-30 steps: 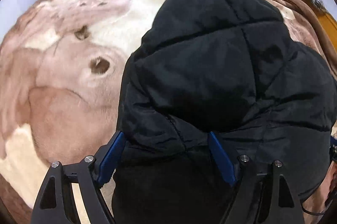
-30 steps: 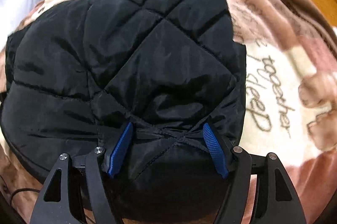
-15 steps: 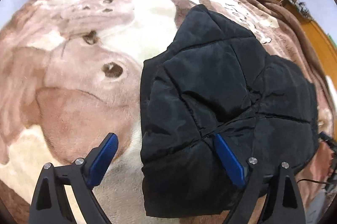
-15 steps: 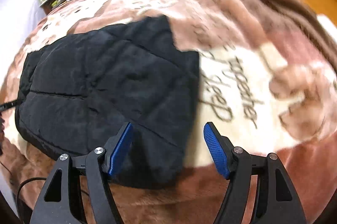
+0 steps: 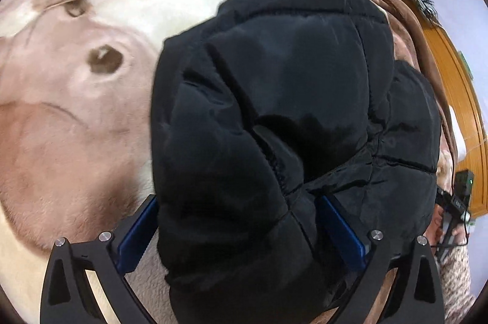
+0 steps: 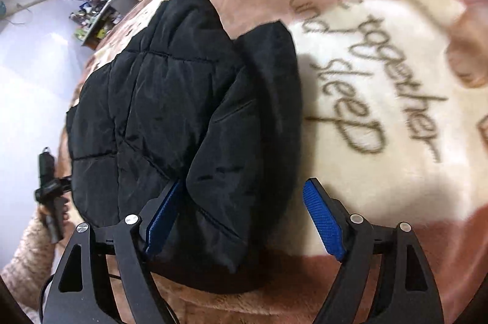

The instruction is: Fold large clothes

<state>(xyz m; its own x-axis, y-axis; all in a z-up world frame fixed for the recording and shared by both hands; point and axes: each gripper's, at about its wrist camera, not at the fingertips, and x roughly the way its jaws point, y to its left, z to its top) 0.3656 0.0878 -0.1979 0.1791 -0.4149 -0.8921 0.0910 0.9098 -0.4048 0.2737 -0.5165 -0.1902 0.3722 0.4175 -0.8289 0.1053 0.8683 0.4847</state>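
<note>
A black quilted jacket (image 5: 289, 98) lies folded into a thick bundle on a brown and cream blanket (image 5: 76, 116). In the left wrist view its near left corner bulges between the fingers of my left gripper (image 5: 239, 232), whose jaws are opening and stand very wide. In the right wrist view the jacket (image 6: 170, 110) lies left of centre. Its near right corner sits between the fingers of my right gripper (image 6: 244, 217), whose jaws are also opening. The left blue pad (image 6: 163, 217) rests against the fabric and the right pad (image 6: 323, 220) hangs free over the blanket.
The blanket carries brown lettering (image 6: 375, 98) right of the jacket. A wooden bed frame (image 5: 457, 98) runs along the far right. A hand in a fuzzy sleeve (image 6: 24, 247) holds the other gripper (image 6: 48, 189) at the bed's edge. Cluttered shelves (image 6: 103, 16) stand far off.
A second ago both grippers had jacket fabric between narrower jaws. They let go and drew back, then came close again with wider jaws around the near corners. The right view has rolled.
</note>
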